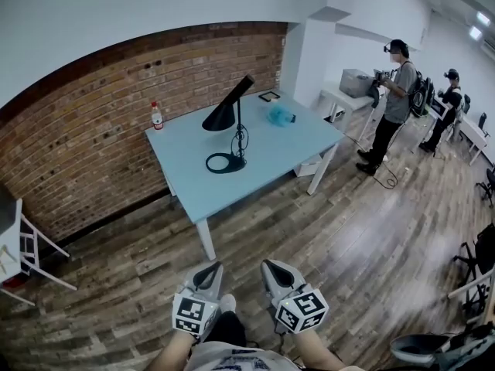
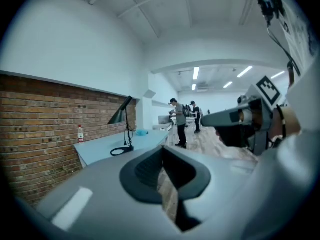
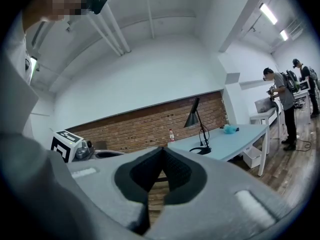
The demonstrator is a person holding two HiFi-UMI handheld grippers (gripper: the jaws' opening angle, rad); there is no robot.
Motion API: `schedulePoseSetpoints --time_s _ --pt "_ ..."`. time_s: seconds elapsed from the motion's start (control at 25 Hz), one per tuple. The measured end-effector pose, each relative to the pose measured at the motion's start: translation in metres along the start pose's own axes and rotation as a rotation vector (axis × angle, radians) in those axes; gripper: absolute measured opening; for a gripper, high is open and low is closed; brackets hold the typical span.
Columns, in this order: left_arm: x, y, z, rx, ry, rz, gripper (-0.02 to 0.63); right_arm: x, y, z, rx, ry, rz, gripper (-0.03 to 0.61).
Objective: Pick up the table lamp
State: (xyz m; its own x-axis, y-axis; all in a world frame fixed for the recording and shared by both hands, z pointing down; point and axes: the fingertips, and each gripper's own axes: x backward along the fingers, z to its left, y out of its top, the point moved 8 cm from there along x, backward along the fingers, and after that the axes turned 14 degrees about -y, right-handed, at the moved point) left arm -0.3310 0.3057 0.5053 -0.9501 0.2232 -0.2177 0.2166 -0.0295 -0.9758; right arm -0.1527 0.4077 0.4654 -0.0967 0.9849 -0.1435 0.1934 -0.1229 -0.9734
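Left gripper point(image 1: 209, 270) and right gripper point(image 1: 274, 269), jaws together and empty, likely needed opening before reaching the upper-centre lamp point(image 1: 230, 122).

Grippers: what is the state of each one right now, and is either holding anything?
Left gripper: closed, jaws together, holding nothing.
Right gripper: closed, jaws together, holding nothing.

The lamp point(image 1: 220, 117) looks matt black, on a smooth, pale-blue surface point(image 1: 280, 150). At ten o'clock stands a rough brick wall point(image 1: 85, 130); the floor point(image 1: 348, 230) is worn wood planks.
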Motion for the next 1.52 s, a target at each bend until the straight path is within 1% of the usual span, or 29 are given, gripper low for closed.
schedulePoseSetpoints --time_s 0.4,0.6,0.8,0.92,1.16,1.32,1.52 --pt "-0.090 0.031 0.124 -0.007 -0.038 0.015 -0.008 -0.145 0.041 -0.033 0.008 -0.019 0.003 -0.003" --pt "-0.121 0.038 0.172 0.002 -0.053 0.015 -0.008 -0.204 0.050 -0.043 0.006 -0.019 0.019 -0.002" --pt "-0.150 0.042 0.213 -0.010 -0.076 0.009 -0.008 -0.252 0.061 -0.053 0.007 -0.034 0.003 -0.002" --pt "-0.166 0.047 0.230 -0.021 -0.090 0.007 -0.008 -0.271 0.068 -0.061 0.005 -0.048 -0.011 -0.003" --pt "-0.189 0.055 0.248 -0.024 -0.109 0.003 -0.008 -0.295 0.080 -0.079 0.010 -0.072 -0.021 -0.002" --pt "-0.211 0.060 0.259 -0.030 -0.098 0.001 -0.008 -0.312 0.083 -0.096 0.008 -0.064 -0.021 -0.002" --pt "-0.247 0.057 0.282 -0.029 -0.069 0.017 -0.008 -0.358 0.081 -0.124 0.002 -0.023 -0.012 -0.002"
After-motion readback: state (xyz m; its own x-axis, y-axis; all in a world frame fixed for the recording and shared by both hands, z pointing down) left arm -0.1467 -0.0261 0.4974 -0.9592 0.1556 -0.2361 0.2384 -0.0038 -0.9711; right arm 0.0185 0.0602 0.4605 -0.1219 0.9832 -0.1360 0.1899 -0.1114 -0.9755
